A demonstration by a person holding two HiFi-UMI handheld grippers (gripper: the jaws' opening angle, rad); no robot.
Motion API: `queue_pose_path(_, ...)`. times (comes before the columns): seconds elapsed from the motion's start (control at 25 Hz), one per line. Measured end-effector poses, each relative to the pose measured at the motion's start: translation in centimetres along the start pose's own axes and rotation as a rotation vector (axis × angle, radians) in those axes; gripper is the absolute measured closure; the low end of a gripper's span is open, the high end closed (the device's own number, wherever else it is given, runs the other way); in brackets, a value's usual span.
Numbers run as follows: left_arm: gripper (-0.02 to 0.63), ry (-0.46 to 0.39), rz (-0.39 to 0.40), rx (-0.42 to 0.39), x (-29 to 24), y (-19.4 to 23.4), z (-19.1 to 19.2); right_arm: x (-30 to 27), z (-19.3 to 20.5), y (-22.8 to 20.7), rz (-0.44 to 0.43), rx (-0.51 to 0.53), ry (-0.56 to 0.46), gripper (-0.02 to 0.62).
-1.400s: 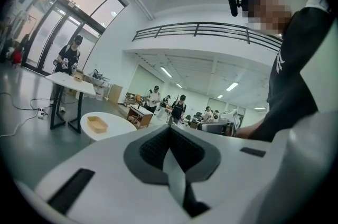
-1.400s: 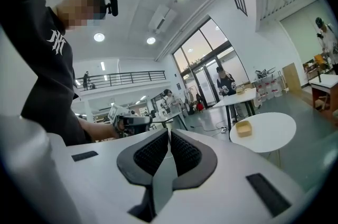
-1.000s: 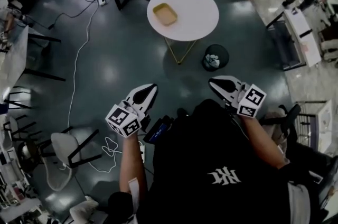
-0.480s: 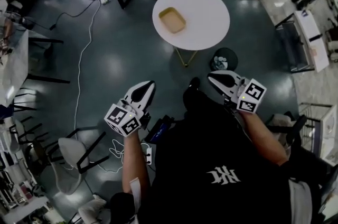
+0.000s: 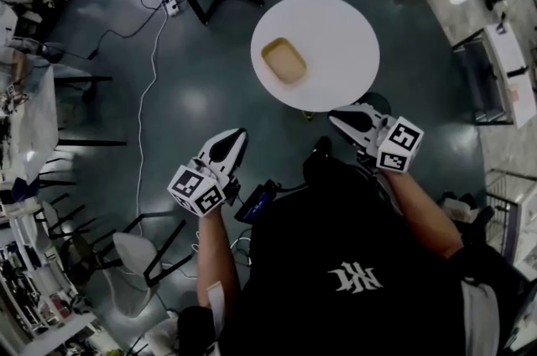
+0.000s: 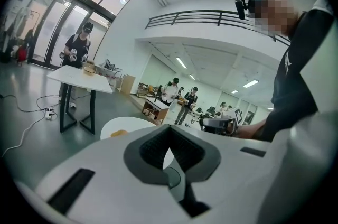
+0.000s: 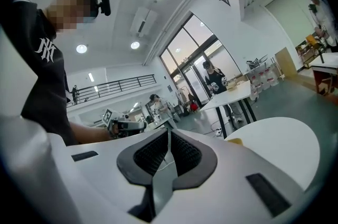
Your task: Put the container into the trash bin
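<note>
- The round white worktop [image 5: 336,31] stands ahead of the person and carries only the task's thing.
- The left hand-held gripper [image 5: 237,134] and right hand-held gripper [image 5: 336,117] are held level at the body, short of the worktop. Both have their jaws pressed together on nothing, apparently just being carried on the approach.
- The dark trash bin [image 5: 380,102] stands on the floor beside the worktop, mostly hidden behind the right hand-held gripper.
- The shallow yellow container [image 5: 284,61] lies untouched near the worktop's left edge, not yet picked up.
</note>
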State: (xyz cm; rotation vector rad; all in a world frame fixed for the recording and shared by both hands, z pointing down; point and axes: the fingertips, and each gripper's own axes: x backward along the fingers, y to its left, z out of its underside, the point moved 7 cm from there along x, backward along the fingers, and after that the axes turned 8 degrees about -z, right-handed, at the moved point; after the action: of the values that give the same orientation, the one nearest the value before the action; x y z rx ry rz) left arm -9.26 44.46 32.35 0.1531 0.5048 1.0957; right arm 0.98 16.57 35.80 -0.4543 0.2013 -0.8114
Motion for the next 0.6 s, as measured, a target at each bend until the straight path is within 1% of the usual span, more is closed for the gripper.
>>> queue_pose_path(0.08,0.604,0.003,0.019,0.029,-1.5,0.7,-1.2,-0.2,-1.0,-1.3,0.001,-0.01,-0.013,0.552)
queue_pose_path(0.16,0.603,0.005,0.04,0.029,-3.5,0.6,-3.0,0.3,-1.7,-2.8,0.008,-0.027,-0.034,0.552)
queue_pose_path(0.28,0.603,0.043,0.065,-0.016,-6.4,0.8,-5.2,1.0,-2.2,-4.9,0.029,-0.06,-0.067,0.552)
queue_pose_path(0.4,0.603,0.093,0.085,-0.055,-8.6,2.0,-6.7,1.0,-2.1,-6.3,0.047,-0.065,-0.07,0.552)
queue_pose_path(0.48,0.603,0.123,0.085,-0.091,-9.9,2.8,-7.4,1.5,-1.9,-7.3,0.071,-0.076,-0.075,0.552)
queue_pose_path(0.6,0.603,0.163,0.078,-0.136,-11.5,4.0,-8.6,2.7,-1.4,-8.1,0.114,-0.111,-0.12,0.552)
